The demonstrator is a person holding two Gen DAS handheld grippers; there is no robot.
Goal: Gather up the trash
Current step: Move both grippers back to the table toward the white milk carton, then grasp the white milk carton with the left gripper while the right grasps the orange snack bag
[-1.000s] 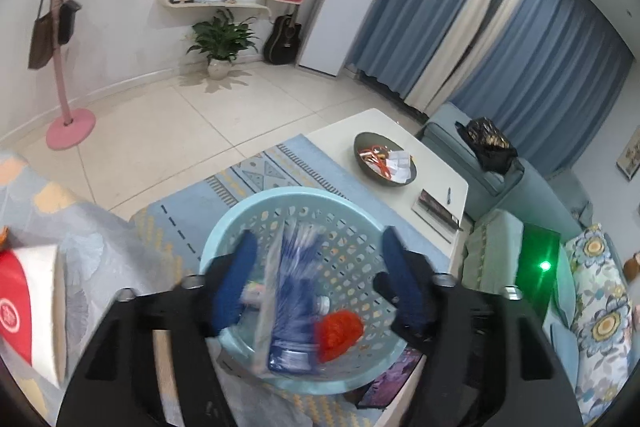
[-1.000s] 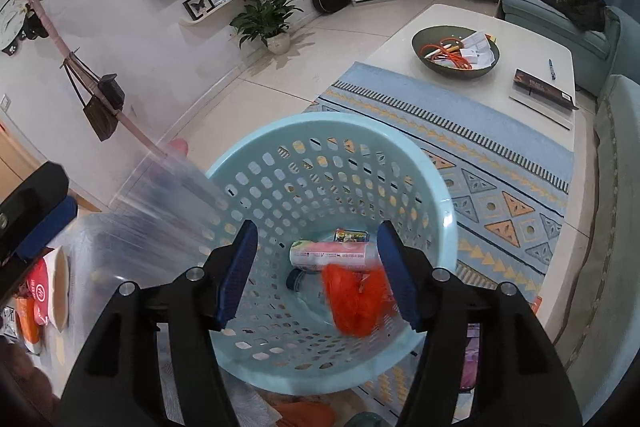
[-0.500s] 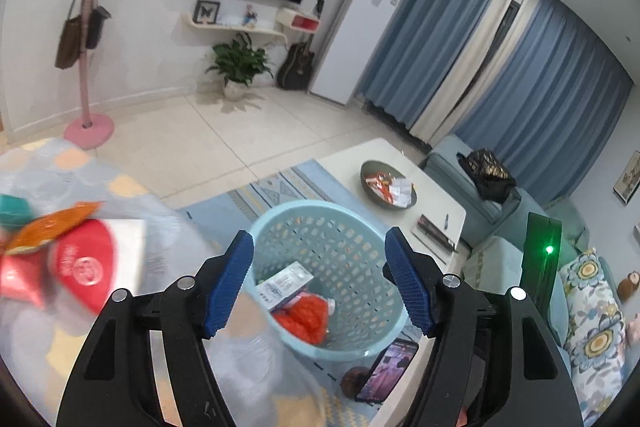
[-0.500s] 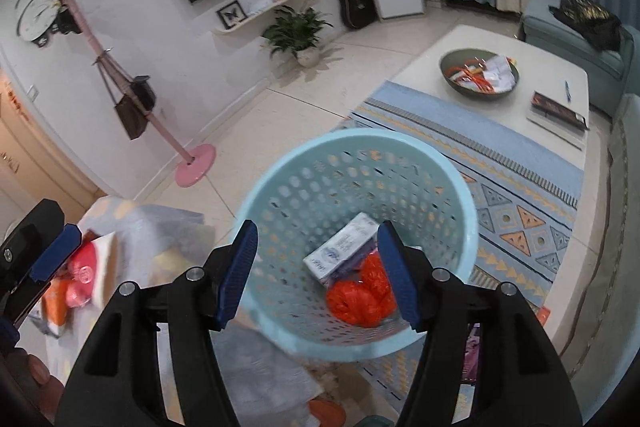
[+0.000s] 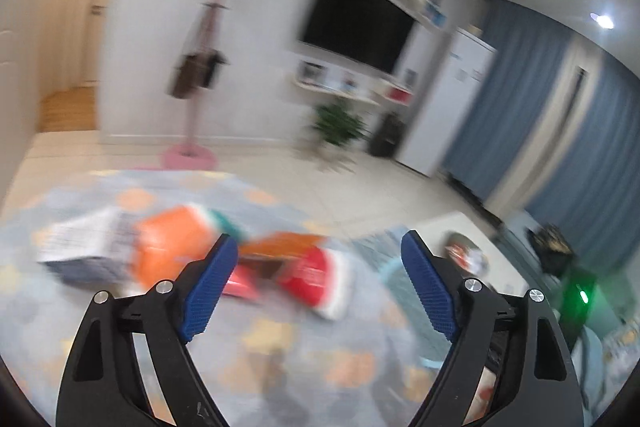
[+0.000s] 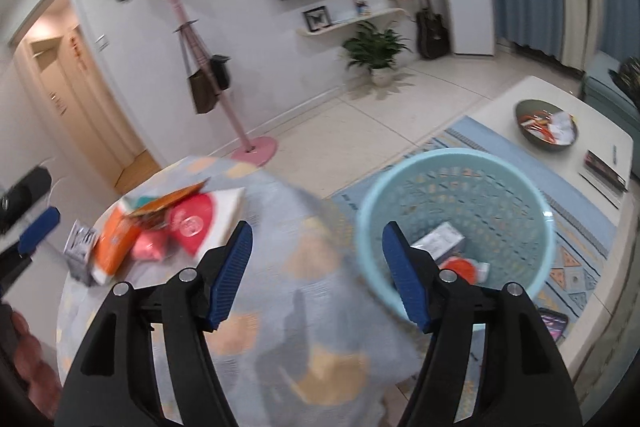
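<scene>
Pale blue basket (image 6: 456, 183) holding a white box (image 6: 440, 241) and orange scrap (image 6: 460, 267); both grippers (image 5: 316, 283) (image 6: 316, 271) agape, empty.

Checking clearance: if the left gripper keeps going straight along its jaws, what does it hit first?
Likely the red-and-white packet on the round table, between the open left gripper's jaws. Motion blur makes depth uncertain.

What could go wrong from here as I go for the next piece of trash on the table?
The packets lie piled and overlapping, so the open left gripper may pinch two at once or knock one off the table. The basket stands right beside the table edge; a wide swing of the right gripper could tip it. The left view is blurred, so aim may be poor.
</scene>
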